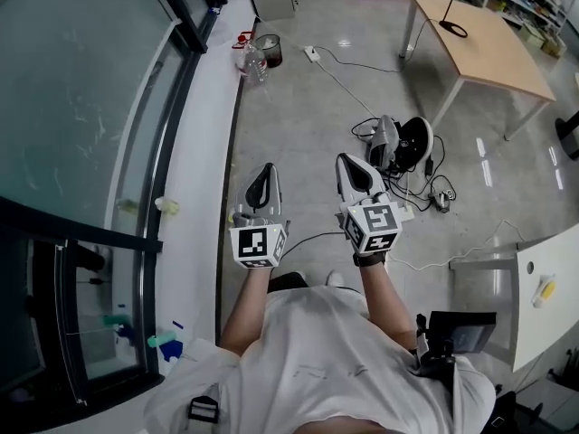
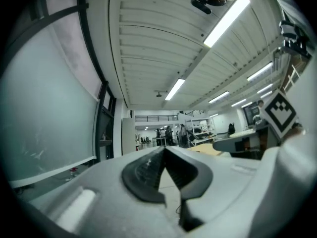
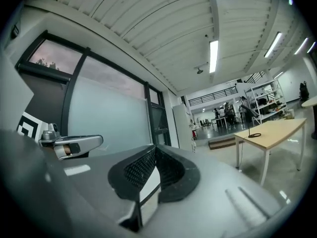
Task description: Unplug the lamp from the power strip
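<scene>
Head view: left claw [image 1: 264,174], right claw [image 1: 351,166] both closed, empty; open floor [image 1: 291,134] ahead.

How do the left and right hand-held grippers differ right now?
The left hand-held gripper hangs beside the window ledge; the right hand-held gripper is nearer the cable tangle. The left one's marker cube shows a different pattern from the right one's. Both are shut, empty and roughly level.

Left gripper [image 1: 264,172]: I hold it just left of my right gripper [image 1: 351,165], apart.
Glass wall [image 1: 81,107]: on my left.
Power strip [image 1: 311,53]: on the floor [image 1: 298,134], well ahead of me.
Table [image 1: 507,57]: ahead, to my right.
Lamp [image 1: 455,28]: on the table.
Cables [image 1: 425,183]: on the floor, near my right gripper.
</scene>
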`<state>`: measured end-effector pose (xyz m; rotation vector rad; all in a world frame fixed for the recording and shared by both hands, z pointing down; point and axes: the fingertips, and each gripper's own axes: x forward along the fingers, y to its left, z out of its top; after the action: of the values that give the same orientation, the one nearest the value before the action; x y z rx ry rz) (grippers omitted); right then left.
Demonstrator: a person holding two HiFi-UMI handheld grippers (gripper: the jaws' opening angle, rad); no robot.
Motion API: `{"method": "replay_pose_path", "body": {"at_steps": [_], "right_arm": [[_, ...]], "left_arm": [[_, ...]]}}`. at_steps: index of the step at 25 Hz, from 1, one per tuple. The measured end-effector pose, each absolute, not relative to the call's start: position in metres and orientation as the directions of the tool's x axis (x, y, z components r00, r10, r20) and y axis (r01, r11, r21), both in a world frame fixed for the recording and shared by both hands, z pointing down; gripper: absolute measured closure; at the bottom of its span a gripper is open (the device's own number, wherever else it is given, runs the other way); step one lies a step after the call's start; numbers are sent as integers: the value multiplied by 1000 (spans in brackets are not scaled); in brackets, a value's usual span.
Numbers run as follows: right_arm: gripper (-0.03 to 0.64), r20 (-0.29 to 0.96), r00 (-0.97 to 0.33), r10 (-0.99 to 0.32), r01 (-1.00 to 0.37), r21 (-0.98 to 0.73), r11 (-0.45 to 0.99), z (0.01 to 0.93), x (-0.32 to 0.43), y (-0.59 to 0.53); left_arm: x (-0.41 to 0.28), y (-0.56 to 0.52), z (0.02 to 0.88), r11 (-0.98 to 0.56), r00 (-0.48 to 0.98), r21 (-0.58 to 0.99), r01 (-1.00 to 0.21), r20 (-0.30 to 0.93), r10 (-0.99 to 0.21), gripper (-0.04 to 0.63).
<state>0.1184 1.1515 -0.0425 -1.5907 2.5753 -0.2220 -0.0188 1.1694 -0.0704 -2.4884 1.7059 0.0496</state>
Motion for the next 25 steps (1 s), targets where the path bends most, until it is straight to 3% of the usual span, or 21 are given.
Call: {"method": "replay_pose_path", "body": {"at_steps": [7,14,21,25], "right_arm": [[611,15,-488,-873,-861,-174,478,-30,87,1137],[611,7,-512,-859,-847,-171,504,-26,47,1094],[611,-10,-526,-850,-825,-237,513,-38,-12,1026],[611,-7,-550,-835,-809,-241,535,-40,-61,998]], "left_arm": [[-44,1157,-58,-348,352,-65,-935,-62,-934,594],[-60,1120,-75,-449,448,-37,-893,-184,-875,594],[-120,1050,-89,-474,457,16,-880,-242,-856,594],[-167,1017,-78,-445,434,15,-895,-198,-879,594]]}}
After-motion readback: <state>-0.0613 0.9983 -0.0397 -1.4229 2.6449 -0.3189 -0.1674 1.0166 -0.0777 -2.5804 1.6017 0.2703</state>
